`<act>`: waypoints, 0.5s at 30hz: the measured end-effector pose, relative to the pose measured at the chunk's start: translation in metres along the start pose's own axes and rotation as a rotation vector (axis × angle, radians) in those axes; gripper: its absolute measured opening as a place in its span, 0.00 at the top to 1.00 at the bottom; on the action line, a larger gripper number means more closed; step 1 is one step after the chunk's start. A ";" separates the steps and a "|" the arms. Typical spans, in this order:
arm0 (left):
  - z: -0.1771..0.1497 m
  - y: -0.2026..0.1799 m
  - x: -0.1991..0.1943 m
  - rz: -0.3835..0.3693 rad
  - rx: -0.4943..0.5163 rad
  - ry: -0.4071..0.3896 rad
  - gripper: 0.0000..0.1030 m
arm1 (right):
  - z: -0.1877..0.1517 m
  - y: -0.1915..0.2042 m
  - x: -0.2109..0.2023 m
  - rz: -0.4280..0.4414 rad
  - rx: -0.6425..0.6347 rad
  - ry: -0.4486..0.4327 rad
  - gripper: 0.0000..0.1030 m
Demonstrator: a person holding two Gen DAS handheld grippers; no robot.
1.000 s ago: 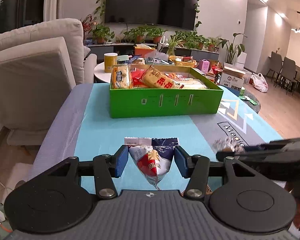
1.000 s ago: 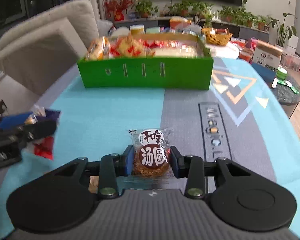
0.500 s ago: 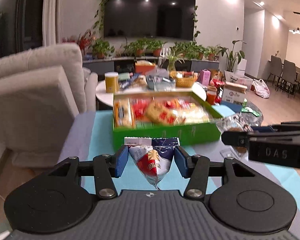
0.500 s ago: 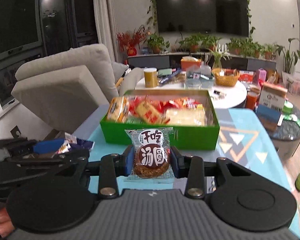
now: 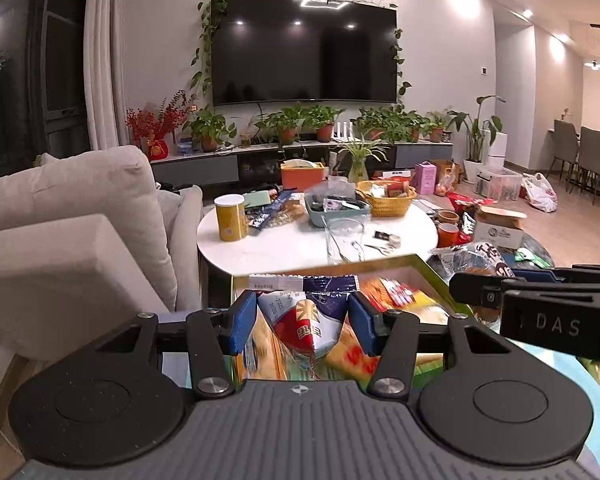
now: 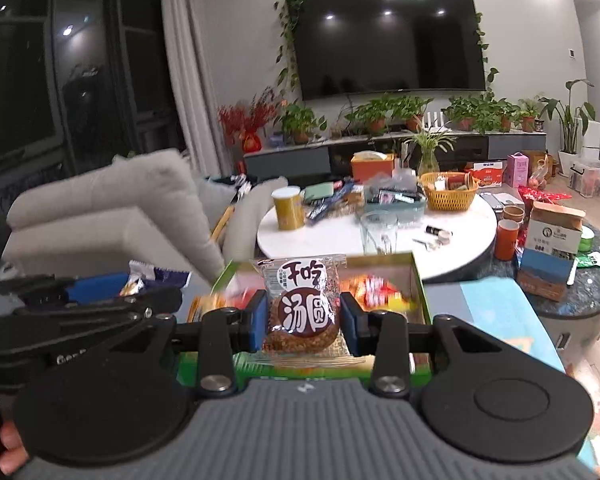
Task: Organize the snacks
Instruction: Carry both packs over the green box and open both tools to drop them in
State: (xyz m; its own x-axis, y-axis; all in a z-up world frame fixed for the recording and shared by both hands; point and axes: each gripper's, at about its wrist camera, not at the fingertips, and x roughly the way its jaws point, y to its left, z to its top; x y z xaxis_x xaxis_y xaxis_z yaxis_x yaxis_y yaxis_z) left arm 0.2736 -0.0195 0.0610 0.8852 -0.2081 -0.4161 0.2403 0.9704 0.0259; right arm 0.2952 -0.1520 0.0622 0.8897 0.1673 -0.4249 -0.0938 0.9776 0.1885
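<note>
**Left wrist view: both packets over the box, drop is next**

Left gripper point(image 5: 302, 322) jaws clamp a red-white-blue foil snack packet point(image 5: 306, 320) above the green cardboard box point(image 5: 432, 268). Right gripper point(image 6: 303, 320) jaws pinch a clear-wrapped round brown cake point(image 6: 302, 312) over the same box. Next, I'd say: lower, find a gap among the snacks, let go.

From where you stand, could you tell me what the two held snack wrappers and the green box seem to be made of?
Left packet: glossy printed plastic film, shiny and creased, with a crimped top seal. Right packet: clear plastic film with printed label; the brown cake shows through. Green box: probably coated cardboard, judging by its thin, straight walls and tan inside.
</note>
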 end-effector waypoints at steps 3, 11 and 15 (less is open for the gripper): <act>0.007 0.001 0.028 0.022 0.015 -0.012 0.53 | 0.007 -0.007 0.027 0.004 0.023 0.005 0.50; 0.008 0.006 0.108 0.035 0.012 0.008 0.54 | 0.004 -0.015 0.090 0.021 0.054 0.057 0.50; 0.008 0.013 0.138 0.040 -0.012 0.040 0.54 | 0.004 -0.021 0.112 0.034 0.078 0.076 0.50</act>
State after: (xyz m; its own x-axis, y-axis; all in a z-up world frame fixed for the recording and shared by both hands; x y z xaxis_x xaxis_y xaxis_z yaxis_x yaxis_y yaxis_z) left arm 0.4018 -0.0361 0.0109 0.8773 -0.1648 -0.4507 0.2004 0.9792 0.0320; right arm 0.3983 -0.1540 0.0148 0.8500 0.2121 -0.4822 -0.0857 0.9588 0.2707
